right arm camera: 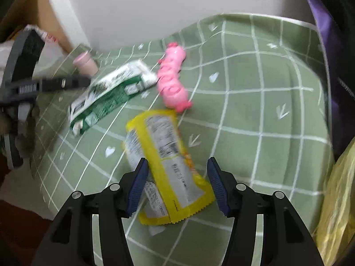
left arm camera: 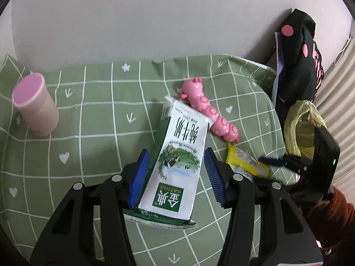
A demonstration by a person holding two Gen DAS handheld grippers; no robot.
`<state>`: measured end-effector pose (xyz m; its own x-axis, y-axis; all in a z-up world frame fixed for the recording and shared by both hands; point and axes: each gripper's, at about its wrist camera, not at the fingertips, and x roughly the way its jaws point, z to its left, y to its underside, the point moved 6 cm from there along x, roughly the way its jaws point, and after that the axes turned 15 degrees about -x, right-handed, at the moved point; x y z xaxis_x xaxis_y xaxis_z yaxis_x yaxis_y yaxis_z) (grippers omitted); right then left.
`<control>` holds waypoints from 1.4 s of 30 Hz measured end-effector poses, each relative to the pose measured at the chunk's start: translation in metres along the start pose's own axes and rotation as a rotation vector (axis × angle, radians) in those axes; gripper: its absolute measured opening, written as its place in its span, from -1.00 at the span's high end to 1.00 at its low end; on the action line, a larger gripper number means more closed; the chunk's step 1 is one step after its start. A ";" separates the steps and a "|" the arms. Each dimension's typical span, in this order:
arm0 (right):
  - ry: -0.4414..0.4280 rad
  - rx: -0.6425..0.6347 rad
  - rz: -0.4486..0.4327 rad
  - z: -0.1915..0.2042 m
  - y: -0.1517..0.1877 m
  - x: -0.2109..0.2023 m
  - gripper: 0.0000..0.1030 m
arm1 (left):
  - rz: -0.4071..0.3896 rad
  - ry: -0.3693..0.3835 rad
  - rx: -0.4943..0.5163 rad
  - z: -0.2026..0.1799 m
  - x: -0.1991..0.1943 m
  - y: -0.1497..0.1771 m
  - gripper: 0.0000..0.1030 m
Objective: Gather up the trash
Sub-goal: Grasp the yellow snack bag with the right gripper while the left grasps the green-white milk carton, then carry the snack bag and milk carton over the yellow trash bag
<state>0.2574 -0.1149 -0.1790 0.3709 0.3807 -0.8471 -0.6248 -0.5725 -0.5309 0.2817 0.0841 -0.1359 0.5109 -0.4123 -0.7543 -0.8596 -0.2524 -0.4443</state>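
Trash here means two pieces lying on a green checked cloth (left arm camera: 93, 115): a flattened milk carton (left arm camera: 175, 161) and a yellow snack wrapper (right arm camera: 168, 161). In the left wrist view the carton lies between the blue pads of the left gripper (left arm camera: 175, 173). The pad on the picture's left sits right at the carton's edge, though actual contact cannot be made out, and the other pad stands clear of it, so the jaws are wide and not clamped. The carton's long axis runs nearly along the fingers, leaning slightly to the picture's right, with its folded top end pointing away toward a pink caterpillar toy (left arm camera: 208, 110), which it partly overlaps.

From the right wrist view the wrapper lies between the pads of the right gripper (right arm camera: 177, 181), whose jaws are spread wide; the left pad overlaps the wrapper's edge, the right pad sits just beside its corner, and no squeeze shows. The wrapper's long axis tilts up and to the left, its far end near the toy's tail.

Only the left view shows a yellow plastic bag (left arm camera: 304, 124) and a black bag with pink dots (left arm camera: 299, 55) at the cloth's right end, plus the right gripper coming in from the side, with the wrapper near its tip. It also shows a pink cup (left arm camera: 35, 104) clearly, upright and well apart from the carton. Only the right view, which is blurred, shows the carton's green side panel, the left gripper from the side, and a brown cardboard edge (right arm camera: 44, 11) by the white wall (right arm camera: 155, 4).
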 end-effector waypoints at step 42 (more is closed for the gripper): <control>0.246 0.190 -0.070 -0.015 0.051 -0.108 0.62 | 0.094 -0.107 0.223 -0.065 0.044 -0.046 -0.08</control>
<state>0.1958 -0.1963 -0.1147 0.5584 0.2140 -0.8015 -0.7001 -0.3968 -0.5937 0.3443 0.0210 -0.1172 0.4354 -0.3271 -0.8387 -0.8896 -0.0134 -0.4566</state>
